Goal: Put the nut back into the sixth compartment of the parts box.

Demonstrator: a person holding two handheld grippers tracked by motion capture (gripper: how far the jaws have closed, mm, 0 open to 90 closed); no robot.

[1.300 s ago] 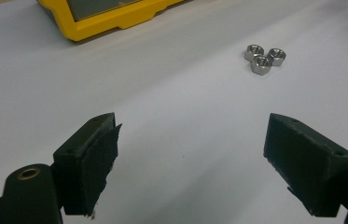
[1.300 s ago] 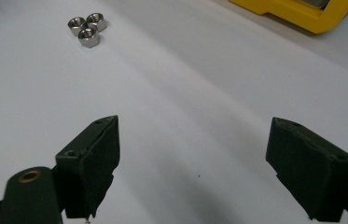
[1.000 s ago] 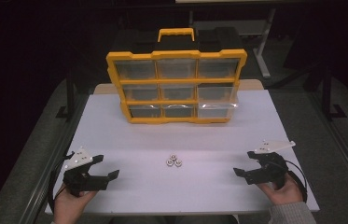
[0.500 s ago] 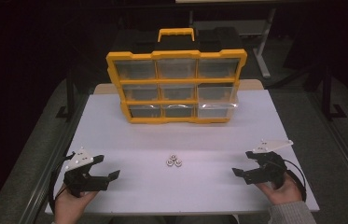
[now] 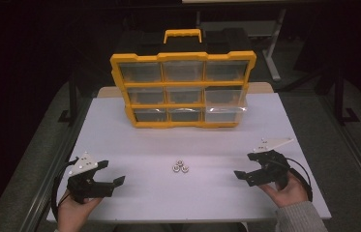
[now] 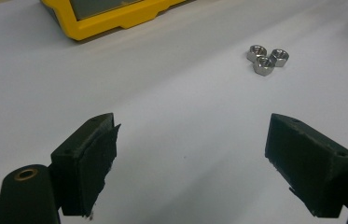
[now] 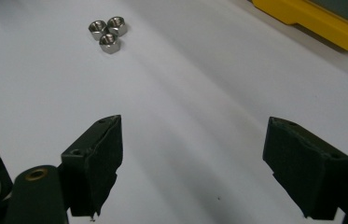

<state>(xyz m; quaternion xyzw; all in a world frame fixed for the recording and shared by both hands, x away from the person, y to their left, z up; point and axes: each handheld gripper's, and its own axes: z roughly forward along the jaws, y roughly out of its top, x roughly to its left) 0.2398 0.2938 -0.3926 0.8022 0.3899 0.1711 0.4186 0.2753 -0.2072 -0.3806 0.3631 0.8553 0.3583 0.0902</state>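
Note:
Three small steel hex nuts (image 5: 181, 167) lie bunched together on the white table (image 5: 168, 140), midway between my two grippers. The left gripper (image 5: 113, 172) rests at the near left, open and empty, pointing toward the nuts (image 6: 267, 58); its jaws (image 6: 192, 163) stand wide over bare table. At the near right, the right gripper (image 5: 243, 165) is open too, with nothing between its jaws, which have just been closing a little. In the right gripper view (image 7: 192, 163) the nuts (image 7: 107, 33) sit ahead to the upper left.
A yellow parts organizer (image 5: 183, 89) with clear drawers and a carry handle stands upright at the back centre of the table. Its yellow edge shows in both gripper views (image 6: 111, 14) (image 7: 321, 18). Dark floor and table legs surround the tabletop.
The right gripper has shifted slightly left and up, toward the nuts. The left gripper and the nuts have stayed put.

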